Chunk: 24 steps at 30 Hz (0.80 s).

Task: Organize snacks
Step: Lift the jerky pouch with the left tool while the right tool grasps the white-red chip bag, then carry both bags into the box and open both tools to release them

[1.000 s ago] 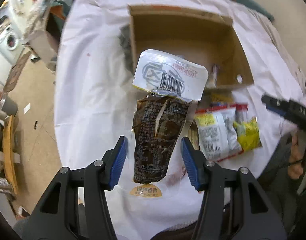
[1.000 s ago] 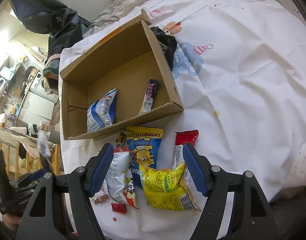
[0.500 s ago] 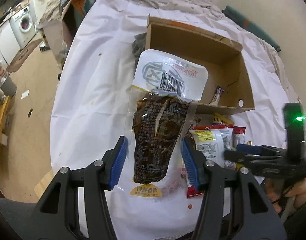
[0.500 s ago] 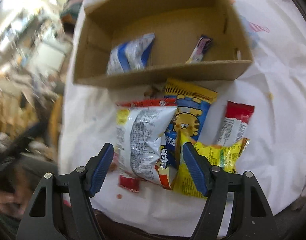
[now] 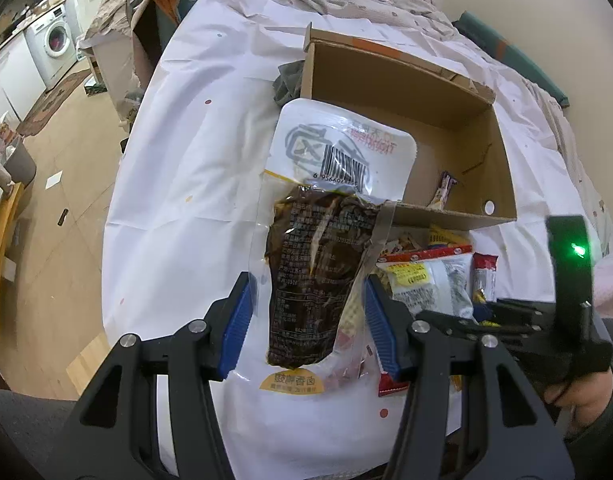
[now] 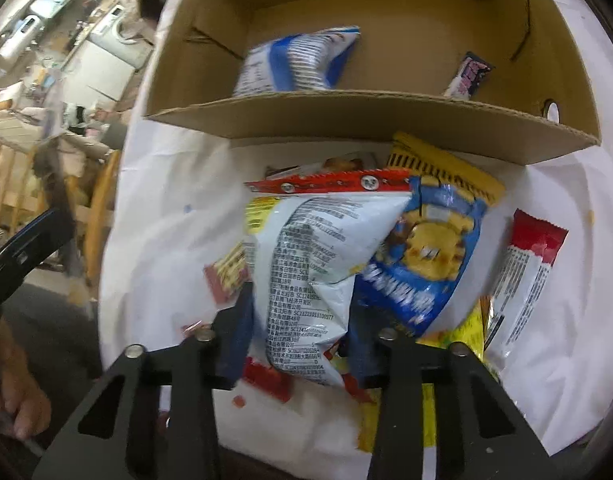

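Observation:
My left gripper (image 5: 306,316) is shut on a clear pouch (image 5: 318,264) of dark brown food with a white barcoded top, held up over the white cloth. My right gripper (image 6: 300,320) sits low in the snack pile. Its jaws are closing and the pads pinch a crumpled white snack bag (image 6: 318,240) with a red top edge. Beside that bag lie a blue and yellow bag (image 6: 422,256), a red and white bar (image 6: 526,272) and a yellow bag (image 6: 466,332). Just behind stands the open cardboard box (image 6: 346,108), which holds a blue and white bag (image 6: 298,60) and a small bar (image 6: 468,76).
A white cloth (image 5: 186,160) covers the table, whose edge drops to the wooden floor (image 5: 58,184) on the left. A dark rag (image 5: 290,80) lies against the box's far left corner. A person's hand (image 5: 578,400) holds the right gripper's handle.
My right gripper moved down into the snack pile and closed on the white bag. The left gripper rolled a little and kept hold of the pouch.

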### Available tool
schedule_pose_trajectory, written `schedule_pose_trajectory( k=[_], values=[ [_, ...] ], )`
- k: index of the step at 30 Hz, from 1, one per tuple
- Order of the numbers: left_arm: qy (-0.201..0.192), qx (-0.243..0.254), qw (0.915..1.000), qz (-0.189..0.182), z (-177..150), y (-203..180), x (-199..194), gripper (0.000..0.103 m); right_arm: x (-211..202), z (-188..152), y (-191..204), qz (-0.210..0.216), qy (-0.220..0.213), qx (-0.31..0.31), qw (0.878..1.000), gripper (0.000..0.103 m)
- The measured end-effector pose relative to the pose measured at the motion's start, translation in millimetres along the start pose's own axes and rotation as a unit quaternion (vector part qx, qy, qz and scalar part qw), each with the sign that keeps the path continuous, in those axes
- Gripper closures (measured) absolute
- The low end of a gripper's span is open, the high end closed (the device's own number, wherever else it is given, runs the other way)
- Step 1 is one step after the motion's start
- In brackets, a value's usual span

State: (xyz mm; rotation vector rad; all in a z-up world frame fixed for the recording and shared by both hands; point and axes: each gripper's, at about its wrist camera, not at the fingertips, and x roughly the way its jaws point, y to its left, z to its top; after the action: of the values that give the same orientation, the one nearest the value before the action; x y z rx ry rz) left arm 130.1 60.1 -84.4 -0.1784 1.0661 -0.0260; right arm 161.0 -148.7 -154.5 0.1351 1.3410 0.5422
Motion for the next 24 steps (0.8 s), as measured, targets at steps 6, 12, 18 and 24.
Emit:
schedule_pose_trajectory(
  k=[6,12,18,24],
  values=[
    [-0.022,-0.014,0.9996,0.008,0,6,-6,0.052,-39,-6,2,0.039,-0.048,0.004,0.998,0.066],
    [-0.035,-0.021,0.999,0.02,0,11,-9,0.052,-74,-9,-10,0.085,-0.097,0.023,0.991,0.066],
    [-0.046,-0.015,0.9985,0.024,0,10,-14,0.052,-100,-14,-14,0.1,-0.135,0.034,0.985,0.066],
    [-0.064,-0.015,0.9976,0.023,4,10,-28,0.052,-140,-17,-21,0.102,-0.183,0.041,0.977,0.066]
  ],
)
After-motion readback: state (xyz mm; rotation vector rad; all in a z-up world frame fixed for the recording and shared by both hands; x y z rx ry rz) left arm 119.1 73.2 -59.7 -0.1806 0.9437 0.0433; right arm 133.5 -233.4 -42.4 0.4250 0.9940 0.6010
